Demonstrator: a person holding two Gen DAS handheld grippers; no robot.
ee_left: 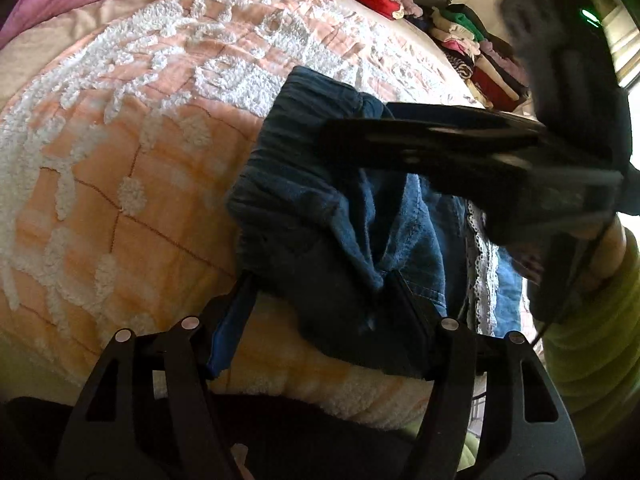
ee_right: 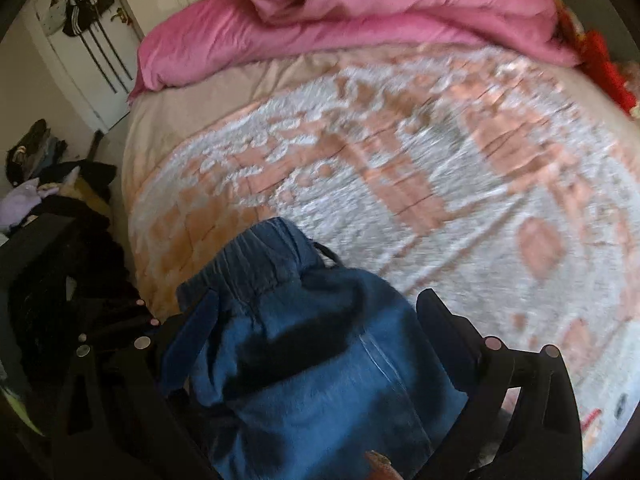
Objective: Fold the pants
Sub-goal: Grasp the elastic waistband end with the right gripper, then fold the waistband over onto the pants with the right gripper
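The blue denim pants (ee_left: 320,216) with a ribbed elastic waistband hang bunched above the bed. My left gripper (ee_left: 320,300) has its fingers wide apart, with the denim draped between and over them. In the left wrist view the right gripper (ee_left: 360,136) reaches in from the right, its fingers close together against the waistband area. In the right wrist view the pants (ee_right: 312,360) fill the gap between the right gripper's (ee_right: 316,312) spread fingers, waistband pointing away. Whether either gripper pinches the cloth is unclear.
The bed has an orange and white tufted blanket (ee_left: 120,140), with a pink duvet (ee_right: 360,20) at its far end. A pile of folded clothes (ee_left: 472,48) lies at the bed's far right. Dark clothes (ee_right: 60,240) are heaped on the floor left of the bed.
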